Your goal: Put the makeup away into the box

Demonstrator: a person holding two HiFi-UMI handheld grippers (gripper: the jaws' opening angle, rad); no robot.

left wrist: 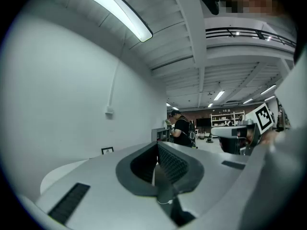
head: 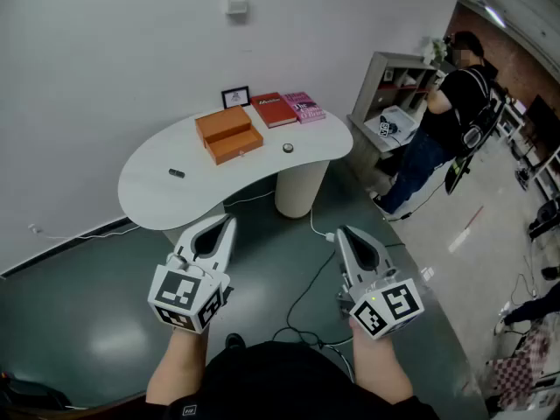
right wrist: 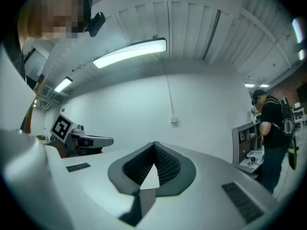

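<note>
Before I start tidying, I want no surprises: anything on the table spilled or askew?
Nothing spilled or tipped. A small dark item and a small round item lie loose on the table, apart from the orange box.

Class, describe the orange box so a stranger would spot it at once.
Find the white curved table by the wall. Toward its back sits the box, left of a red book. It alone is orange and stepped in two tiers.

Grey left tool (head: pixel 229 221) and right tool (head: pixel 343 232), each marked with black-and-white squares.
</note>
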